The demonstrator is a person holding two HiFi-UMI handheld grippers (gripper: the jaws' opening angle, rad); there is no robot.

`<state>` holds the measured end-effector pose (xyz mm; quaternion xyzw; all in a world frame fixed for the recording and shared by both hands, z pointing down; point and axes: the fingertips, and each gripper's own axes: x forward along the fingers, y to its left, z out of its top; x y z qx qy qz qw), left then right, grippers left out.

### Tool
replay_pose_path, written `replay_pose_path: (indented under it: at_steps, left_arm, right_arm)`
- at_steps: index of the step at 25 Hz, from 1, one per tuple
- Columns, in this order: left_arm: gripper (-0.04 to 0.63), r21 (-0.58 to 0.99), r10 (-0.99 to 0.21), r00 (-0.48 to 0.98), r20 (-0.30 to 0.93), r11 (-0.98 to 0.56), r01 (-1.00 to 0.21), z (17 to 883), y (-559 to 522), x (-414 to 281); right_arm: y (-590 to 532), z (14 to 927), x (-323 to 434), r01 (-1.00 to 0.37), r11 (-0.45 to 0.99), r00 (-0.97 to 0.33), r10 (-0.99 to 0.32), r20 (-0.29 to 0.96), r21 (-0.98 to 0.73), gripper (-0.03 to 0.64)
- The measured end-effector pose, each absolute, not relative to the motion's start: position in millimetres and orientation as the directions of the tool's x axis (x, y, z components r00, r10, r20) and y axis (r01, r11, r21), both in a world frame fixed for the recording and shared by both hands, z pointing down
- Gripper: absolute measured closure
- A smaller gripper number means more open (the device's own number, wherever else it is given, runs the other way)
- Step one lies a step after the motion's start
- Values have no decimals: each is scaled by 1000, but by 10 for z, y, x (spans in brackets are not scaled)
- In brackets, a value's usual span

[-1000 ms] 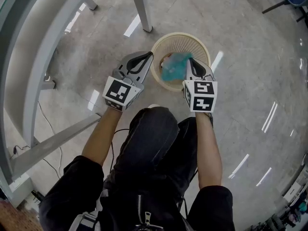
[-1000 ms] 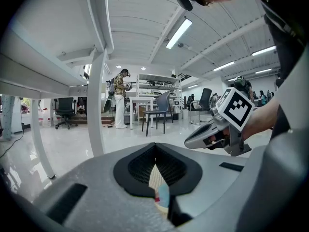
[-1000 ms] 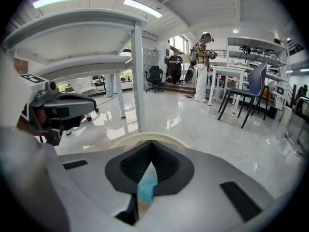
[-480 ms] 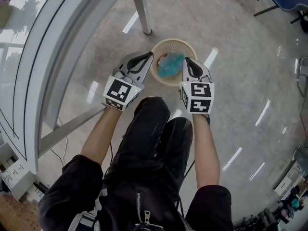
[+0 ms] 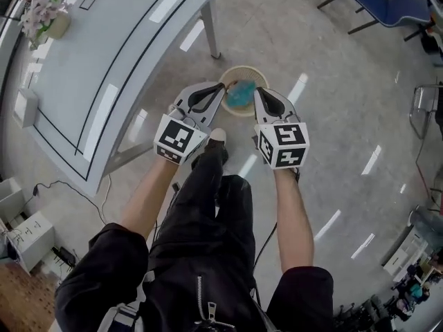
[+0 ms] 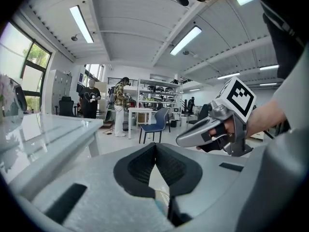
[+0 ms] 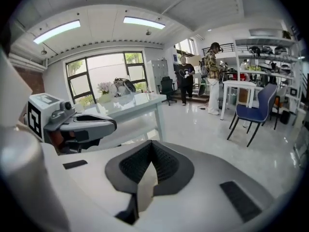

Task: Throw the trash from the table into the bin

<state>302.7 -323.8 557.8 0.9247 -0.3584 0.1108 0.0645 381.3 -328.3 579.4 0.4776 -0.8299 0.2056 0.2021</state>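
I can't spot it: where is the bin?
In the head view, the cream bin sits on the floor at upper centre, beside the white table's leg, seen between the left tongs and right tongs, teal trash inside.

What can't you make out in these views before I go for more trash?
- Head view: the near rim of the bin is covered by the left gripper and right gripper. Anything under the blue-green trash is hidden.
- Head view: the far end of the table is cut off by the top edge, so leftover trash there is unknown.
- Right gripper view: its own body hides the bin.
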Motion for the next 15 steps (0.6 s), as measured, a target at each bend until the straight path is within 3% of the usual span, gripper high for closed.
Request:
replay_pose_path:
  at_steps: [9,15]
  left_arm:
    - [589,41,-717,662,217,-671,-740,3981,-2468,2556]
    - [589,72,-770,600,215,-600,-796,3559,-1887,2057]
  right_arm:
    - [-2533,4103,3247,-813,554,-573,-711,407,-178,606]
    - [-1933,3678,2625,-763,617,-638,-665,388,-195,606]
